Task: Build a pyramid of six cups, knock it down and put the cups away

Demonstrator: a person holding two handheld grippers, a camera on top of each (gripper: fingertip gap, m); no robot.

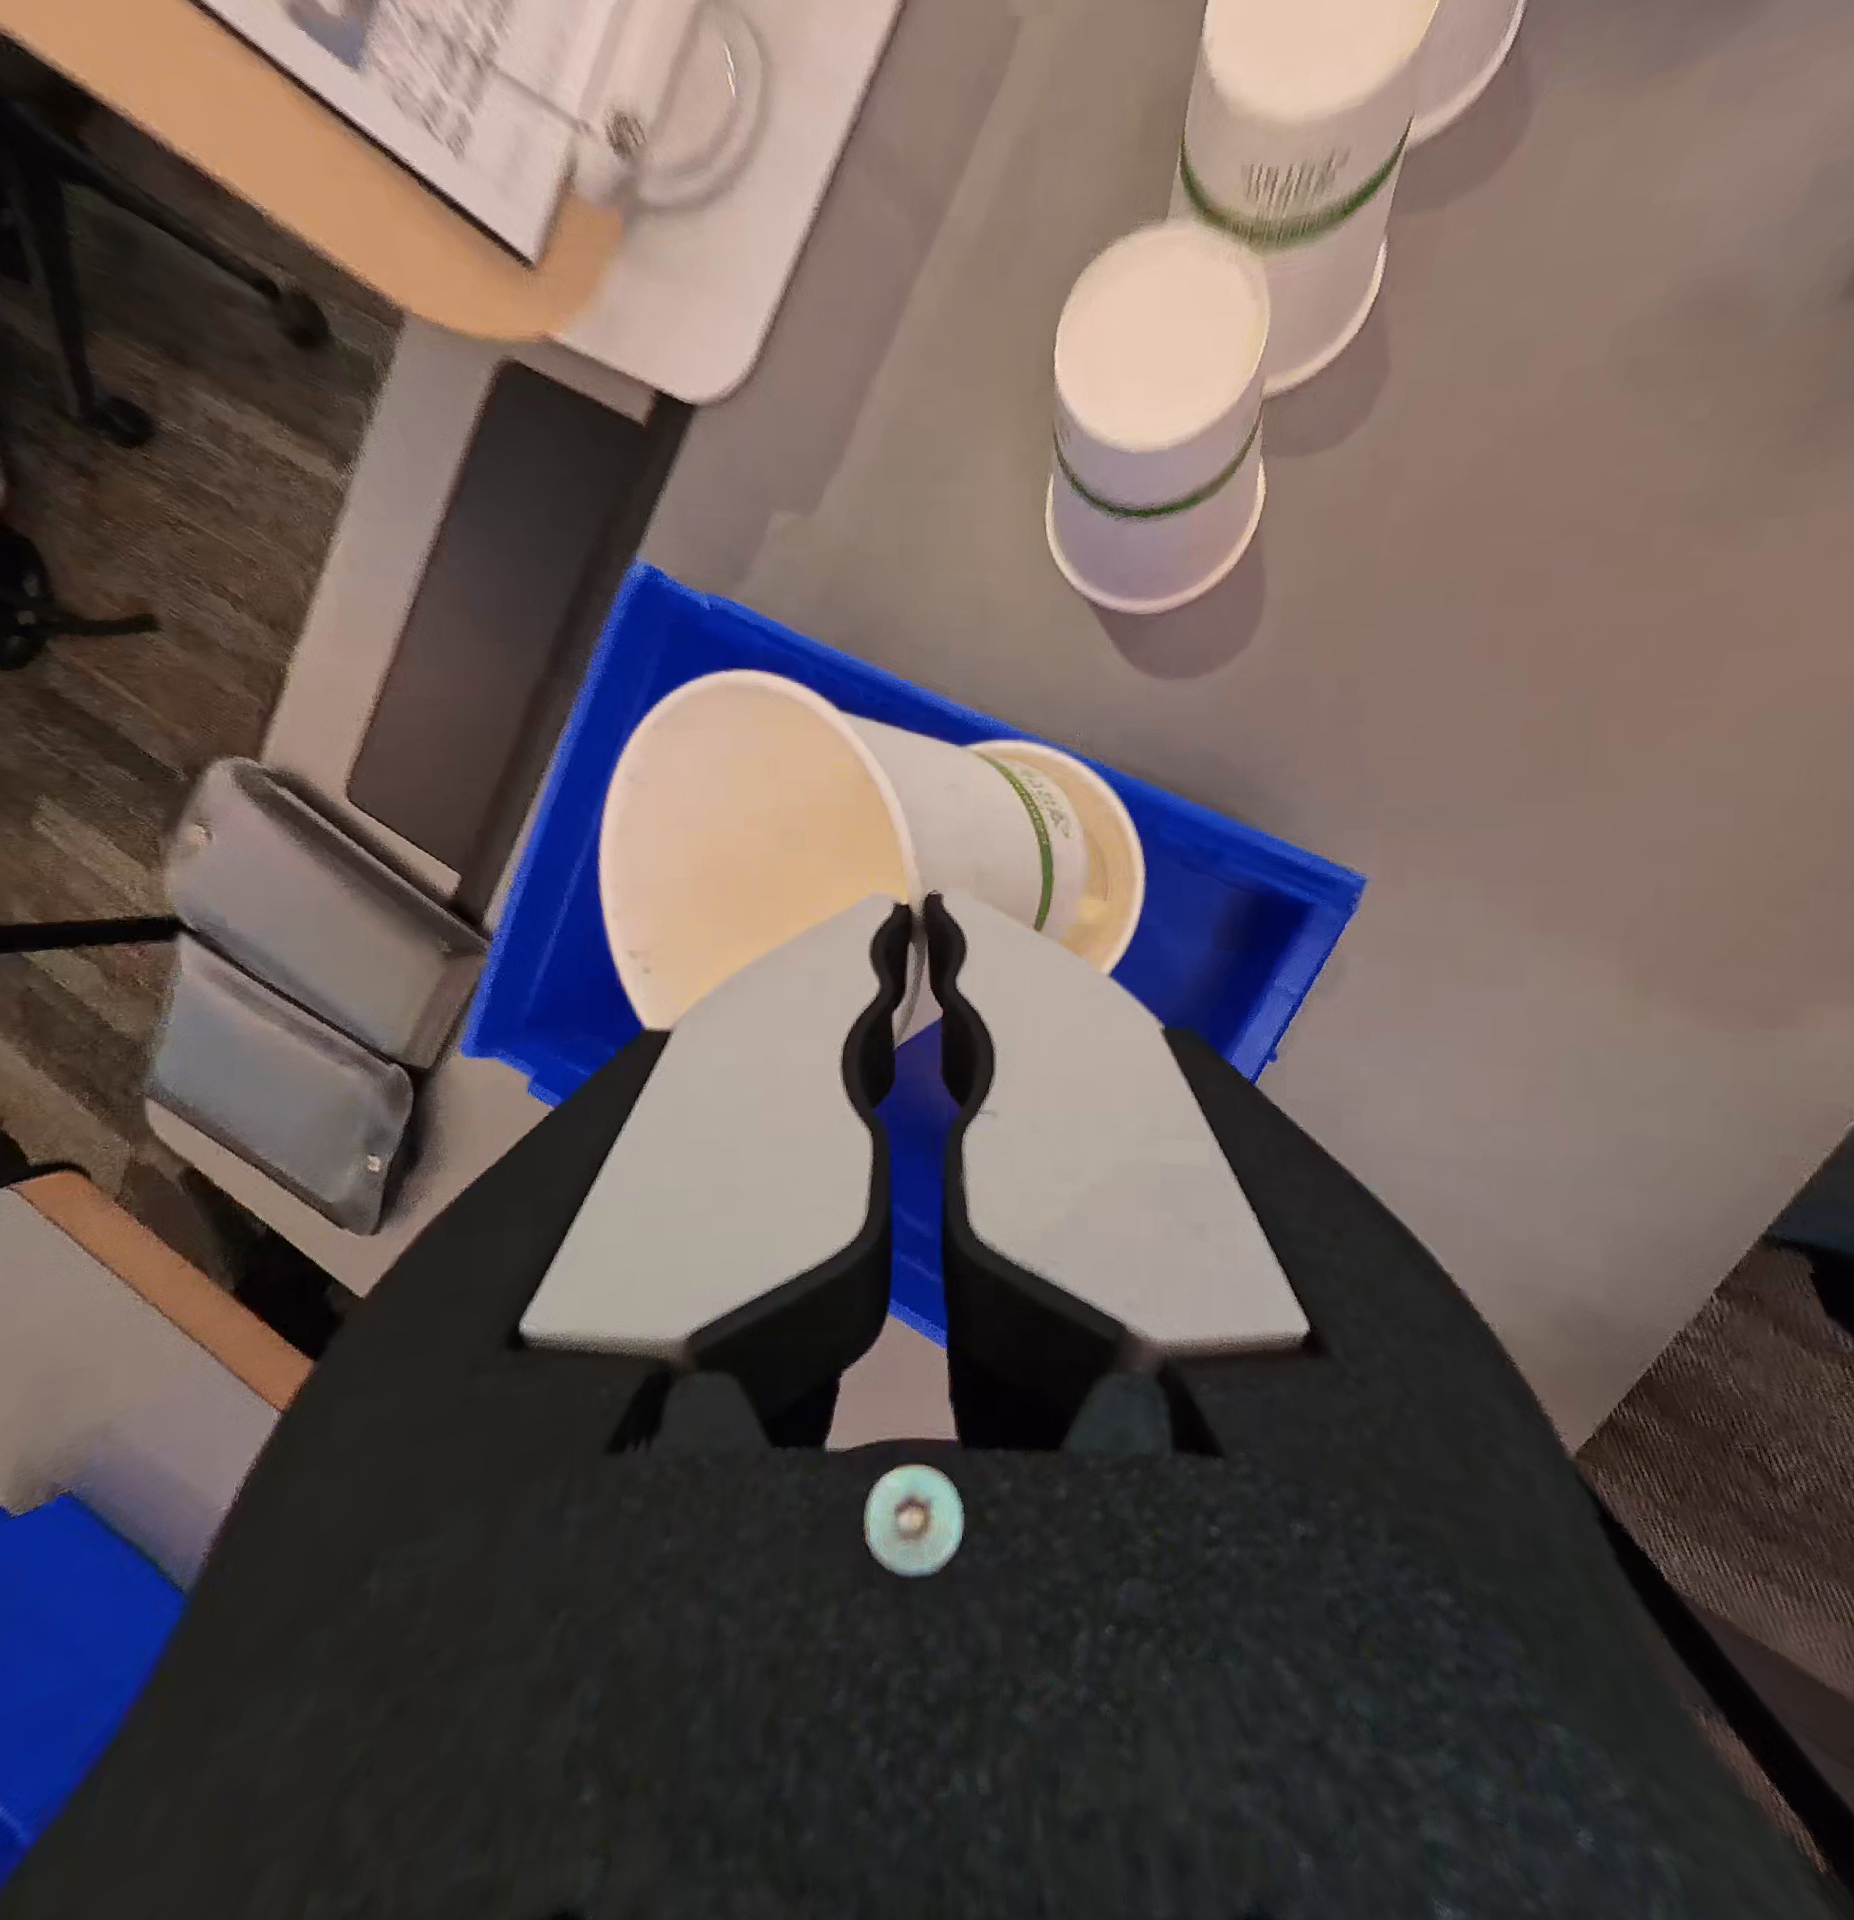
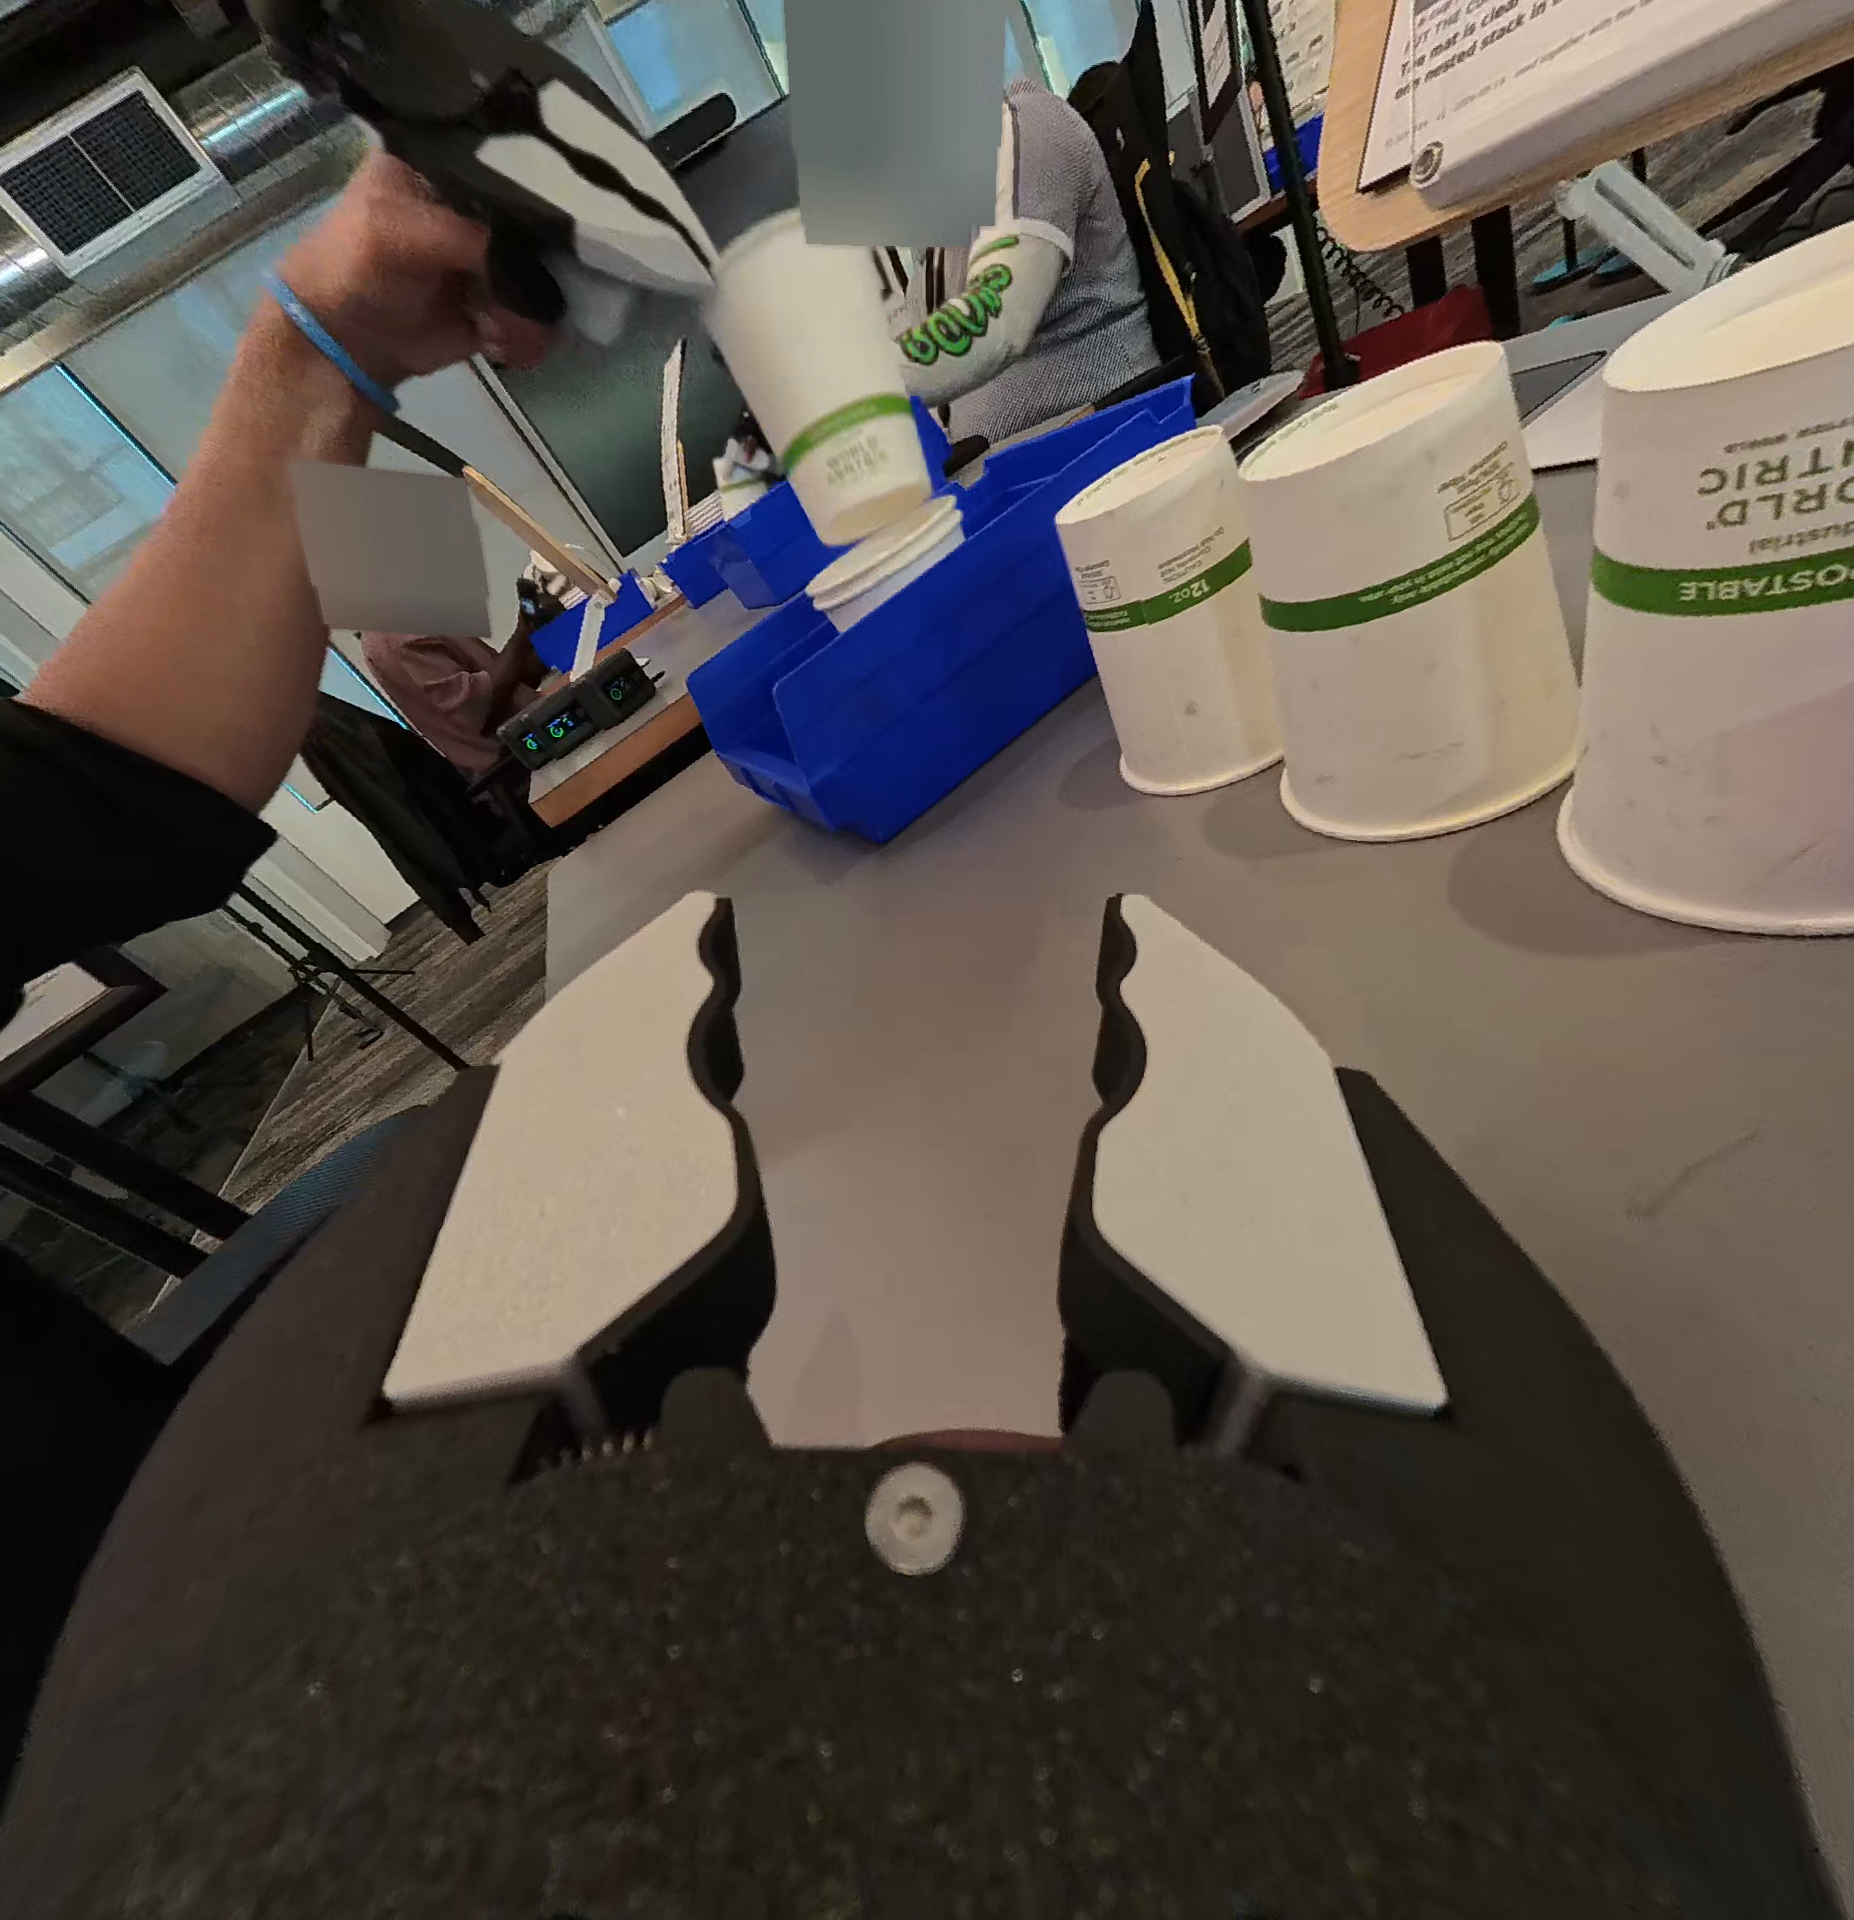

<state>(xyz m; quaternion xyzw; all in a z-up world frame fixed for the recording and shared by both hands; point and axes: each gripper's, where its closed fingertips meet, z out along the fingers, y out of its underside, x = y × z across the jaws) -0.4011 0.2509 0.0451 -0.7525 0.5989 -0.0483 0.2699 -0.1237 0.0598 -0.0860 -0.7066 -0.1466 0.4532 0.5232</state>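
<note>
My left gripper (image 1: 918, 909) is shut on the rim of a white paper cup with a green band (image 1: 798, 831) and holds it tilted over the blue bin (image 1: 1245, 935). A second cup (image 1: 1094, 842) stands in the bin just below it. In the right wrist view the held cup (image 2: 814, 384) hangs over the cup in the bin (image 2: 887, 566), with the left gripper (image 2: 694, 244) above. Three upside-down cups (image 2: 1172, 623), (image 2: 1411, 613), (image 2: 1744, 623) stand in a row on the grey table. My right gripper (image 2: 918, 914) is open and empty, low over the table.
The blue bin (image 2: 902, 707) sits at the table's left edge. Two of the upside-down cups (image 1: 1162, 426), (image 1: 1297, 177) show in the left wrist view. A wooden board with a paper sheet (image 2: 1588, 94) stands behind the cups. People sit at other tables beyond. A grey case (image 1: 310, 987) lies on the floor.
</note>
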